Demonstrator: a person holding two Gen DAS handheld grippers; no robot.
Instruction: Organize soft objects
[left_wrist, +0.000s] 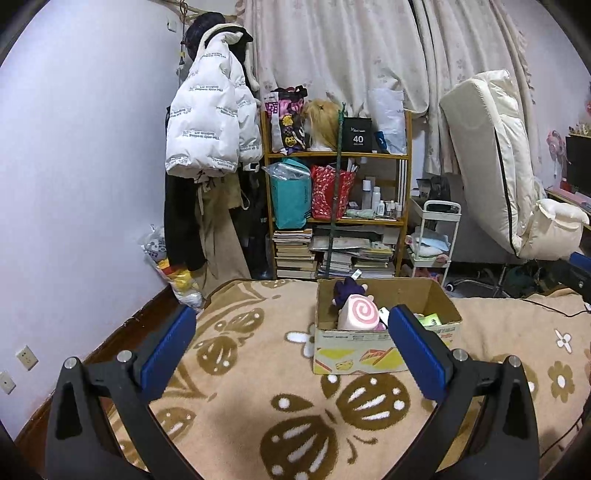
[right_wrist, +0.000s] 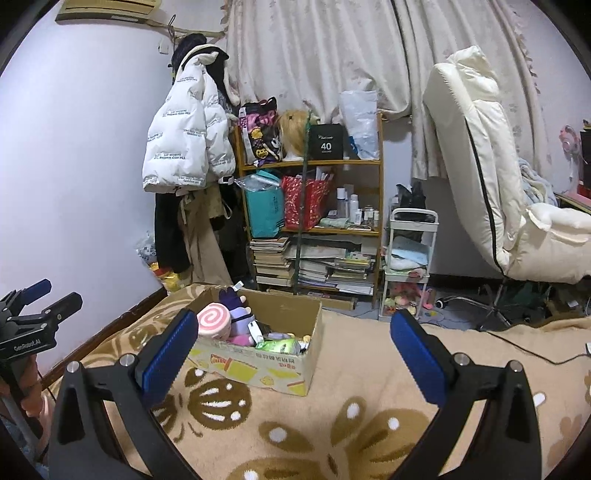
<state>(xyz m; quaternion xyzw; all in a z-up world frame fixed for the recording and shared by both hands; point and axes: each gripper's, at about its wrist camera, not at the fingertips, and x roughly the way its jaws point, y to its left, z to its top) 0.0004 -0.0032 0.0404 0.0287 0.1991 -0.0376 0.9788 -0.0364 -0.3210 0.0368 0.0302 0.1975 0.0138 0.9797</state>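
Note:
An open cardboard box (left_wrist: 384, 356) (right_wrist: 258, 365) stands on a beige patterned blanket (left_wrist: 258, 406) (right_wrist: 351, 406). Inside it lie a pink swirl plush (left_wrist: 360, 312) (right_wrist: 214, 319), a purple plush doll (left_wrist: 345, 290) (right_wrist: 236, 306) and a green packet (left_wrist: 430, 320) (right_wrist: 279, 345). My left gripper (left_wrist: 291, 317) is open and empty, above the blanket, short of the box. My right gripper (right_wrist: 293, 323) is open and empty, with the box between its fingers and a little ahead. The left gripper also shows at the left edge of the right wrist view (right_wrist: 44, 299).
A wooden shelf (left_wrist: 336, 206) (right_wrist: 310, 206) with bags, bottles and stacked books stands beyond the bed. Coats (left_wrist: 210, 110) hang on the left wall. A white trolley (right_wrist: 410, 258) and a cream chair (right_wrist: 498, 184) stand at right. A cable (right_wrist: 535, 350) crosses the blanket.

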